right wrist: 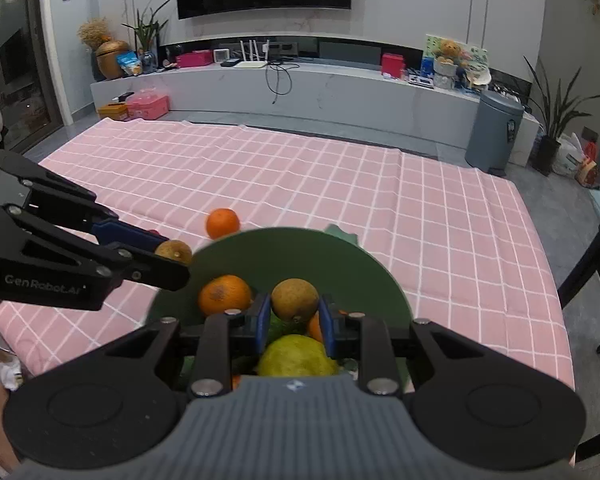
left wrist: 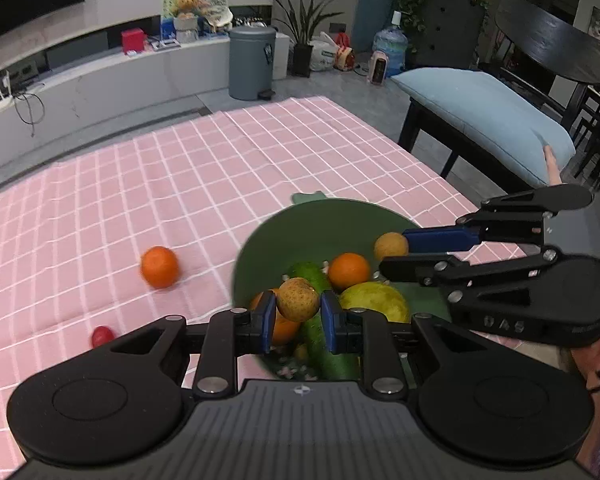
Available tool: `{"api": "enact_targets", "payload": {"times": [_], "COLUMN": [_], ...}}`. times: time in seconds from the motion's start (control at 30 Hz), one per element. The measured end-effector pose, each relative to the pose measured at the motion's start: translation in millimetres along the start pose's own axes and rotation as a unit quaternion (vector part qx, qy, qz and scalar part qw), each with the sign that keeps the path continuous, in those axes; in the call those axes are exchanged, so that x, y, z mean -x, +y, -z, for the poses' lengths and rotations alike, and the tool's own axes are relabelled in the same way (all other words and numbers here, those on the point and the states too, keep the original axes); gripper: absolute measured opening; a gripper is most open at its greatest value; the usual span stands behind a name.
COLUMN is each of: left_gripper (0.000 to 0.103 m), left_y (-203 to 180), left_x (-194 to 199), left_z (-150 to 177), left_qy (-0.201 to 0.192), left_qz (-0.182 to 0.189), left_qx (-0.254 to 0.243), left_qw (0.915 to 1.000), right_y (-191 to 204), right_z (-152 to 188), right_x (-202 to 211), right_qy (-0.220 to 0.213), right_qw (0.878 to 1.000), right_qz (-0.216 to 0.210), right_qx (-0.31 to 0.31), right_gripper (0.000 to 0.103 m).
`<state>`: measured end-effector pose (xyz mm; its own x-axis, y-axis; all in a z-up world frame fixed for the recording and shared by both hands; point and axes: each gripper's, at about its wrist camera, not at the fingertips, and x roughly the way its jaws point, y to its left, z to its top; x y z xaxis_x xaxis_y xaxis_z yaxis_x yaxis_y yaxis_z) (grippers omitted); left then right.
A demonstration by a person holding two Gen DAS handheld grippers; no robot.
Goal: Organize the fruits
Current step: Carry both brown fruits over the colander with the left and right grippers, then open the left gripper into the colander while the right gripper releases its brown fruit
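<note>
A green bowl (left wrist: 324, 220) on the pink checked cloth holds an orange (left wrist: 349, 270), a yellow-green fruit (left wrist: 374, 300), a green cucumber-like fruit (left wrist: 332, 356) and more. My left gripper (left wrist: 298, 312) is shut on a small brown fruit (left wrist: 297, 299) above the bowl. My right gripper (right wrist: 294, 318) is shut on a second small brown fruit (right wrist: 295, 300), also over the bowl (right wrist: 284, 248); it shows in the left wrist view (left wrist: 391, 245). A loose orange (left wrist: 159, 267) and a small red fruit (left wrist: 101, 336) lie on the cloth to the left.
The pink checked cloth (right wrist: 340, 184) covers the floor. A grey bin (left wrist: 252, 62), a low white TV bench (right wrist: 300, 88), potted plants and a bench with a blue cushion (left wrist: 480, 116) stand around it.
</note>
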<state>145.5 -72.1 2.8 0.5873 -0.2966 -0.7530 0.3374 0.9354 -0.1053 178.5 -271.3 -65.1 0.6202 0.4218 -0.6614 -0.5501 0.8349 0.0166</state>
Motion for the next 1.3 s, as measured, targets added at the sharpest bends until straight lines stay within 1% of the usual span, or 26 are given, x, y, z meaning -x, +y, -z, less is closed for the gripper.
{"api": "enact_targets", "payload": {"times": [0.17, 0.23, 0.37, 0.53, 0.6, 0.83, 1.1, 1.17, 1.2, 1.3], "left_gripper": [0.027, 0.027, 0.027, 0.027, 0.027, 0.027, 0.027, 0.031, 0.035, 0.042], "left_y": [-2.2, 0.9, 6.8, 14.3, 16.9, 19.0, 16.6, 17.1, 17.6, 17.8], "left_x": [-31.5, -42.5, -54.0, -66.8, -71.9, -83.3, -84.5, -83.7, -82.1, -72.2], "left_z": [-7.0, -9.1, -15.0, -23.2, -23.7, -21.3, -20.0, -20.0, -19.9, -20.3], "left_qy": [0.017, 0.020, 0.025, 0.036, 0.046, 0.061, 0.059, 0.058, 0.056, 0.043], "left_qz": [-0.005, 0.001, 0.005, -0.003, -0.005, -0.001, 0.003, 0.002, 0.001, 0.003], "left_qx": [0.003, 0.010, 0.028, 0.034, 0.037, 0.044, 0.039, 0.040, 0.041, 0.044], "left_qw": [0.9998, 0.9997, 0.9993, 0.9988, 0.9982, 0.9972, 0.9975, 0.9976, 0.9976, 0.9981], "right_y": [-8.8, -11.1, -14.6, -14.8, -14.1, -10.0, -9.5, -9.3, -9.3, -7.0], "right_z": [4.8, 6.3, 3.5, -2.2, -3.8, -2.8, 2.5, 3.0, 3.0, 2.6], "right_x": [-20.9, -28.2, -40.8, -54.0, -63.0, -79.7, -84.8, -84.2, -83.9, -80.8], "right_qy": [0.010, 0.015, 0.019, 0.011, 0.014, 0.026, 0.035, 0.036, 0.036, 0.038], "right_qw": [1.000, 1.000, 1.000, 1.000, 1.000, 1.000, 0.999, 0.999, 0.999, 0.999], "right_qz": [0.005, 0.003, -0.005, -0.010, -0.008, 0.001, 0.003, 0.005, 0.005, 0.007], "right_qx": [-0.009, -0.009, -0.007, -0.005, -0.001, 0.011, 0.015, 0.013, 0.011, 0.010], "right_gripper": [0.022, 0.022, 0.022, 0.022, 0.022, 0.022, 0.022, 0.022, 0.022, 0.024]}}
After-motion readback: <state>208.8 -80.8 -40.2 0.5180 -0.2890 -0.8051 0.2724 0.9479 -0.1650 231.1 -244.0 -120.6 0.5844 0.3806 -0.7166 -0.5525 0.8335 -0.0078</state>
